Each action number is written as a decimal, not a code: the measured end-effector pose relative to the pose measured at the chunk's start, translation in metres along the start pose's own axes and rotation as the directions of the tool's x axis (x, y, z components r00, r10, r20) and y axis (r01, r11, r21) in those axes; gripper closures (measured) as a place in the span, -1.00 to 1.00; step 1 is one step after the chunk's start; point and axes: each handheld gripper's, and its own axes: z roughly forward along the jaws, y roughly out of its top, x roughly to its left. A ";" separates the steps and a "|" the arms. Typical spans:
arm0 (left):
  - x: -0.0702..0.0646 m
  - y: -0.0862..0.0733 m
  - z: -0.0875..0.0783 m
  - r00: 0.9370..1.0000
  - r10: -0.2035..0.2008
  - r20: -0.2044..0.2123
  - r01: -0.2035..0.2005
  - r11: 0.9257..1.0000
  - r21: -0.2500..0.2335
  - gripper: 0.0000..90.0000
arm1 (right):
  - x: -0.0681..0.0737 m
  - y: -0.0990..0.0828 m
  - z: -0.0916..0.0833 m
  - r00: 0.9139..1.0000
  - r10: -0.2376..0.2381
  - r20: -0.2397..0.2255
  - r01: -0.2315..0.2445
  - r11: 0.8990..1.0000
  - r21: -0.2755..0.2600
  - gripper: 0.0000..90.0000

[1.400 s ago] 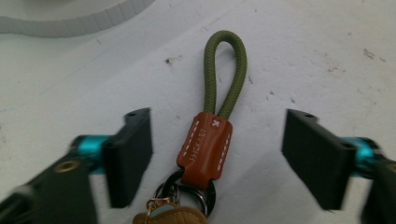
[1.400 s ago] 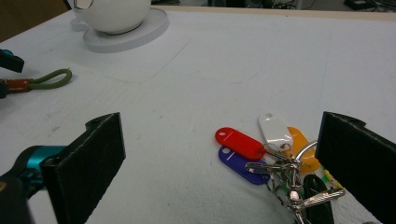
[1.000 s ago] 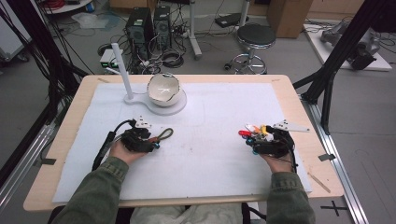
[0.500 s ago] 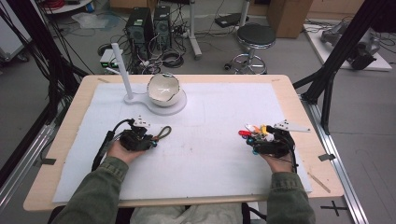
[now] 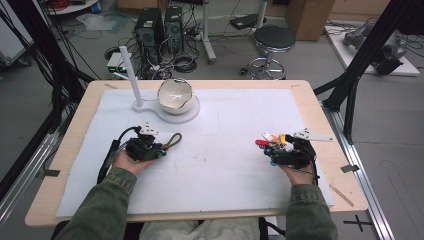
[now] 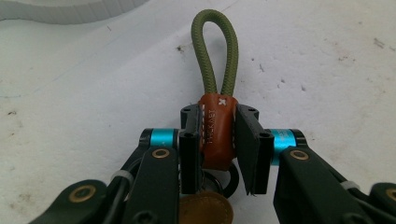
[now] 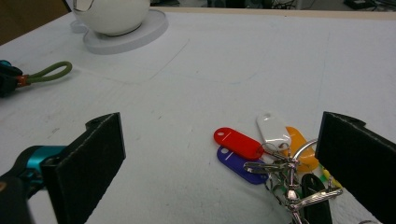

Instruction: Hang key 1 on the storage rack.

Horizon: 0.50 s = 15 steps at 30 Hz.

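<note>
left gripper (image 6: 218, 144) clamped on the brown leather sleeve (image 6: 215, 133) of an olive cord loop keychain (image 6: 215, 56), jaws having just been closing onto it; loop pointing straight ahead along the jaws, flat on the white mat (image 5: 235, 150), toward the white bowl (image 5: 175, 94) on its stand. right gripper (image 7: 224, 154) spread wide with nothing gripped, bunch of coloured key tags (image 7: 261, 144) lying between its pads on the mat, closer to the right-hand pad, metal ring and clasp nearest the camera. two bunches well apart, each at its own hand.
</note>
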 end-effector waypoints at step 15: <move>0.012 0.002 -0.027 0.998 -0.058 0.000 0.058 0.995 -0.078 0.60 | 0.000 0.000 0.000 1.000 0.004 -0.002 -0.004 1.000 0.000 -0.98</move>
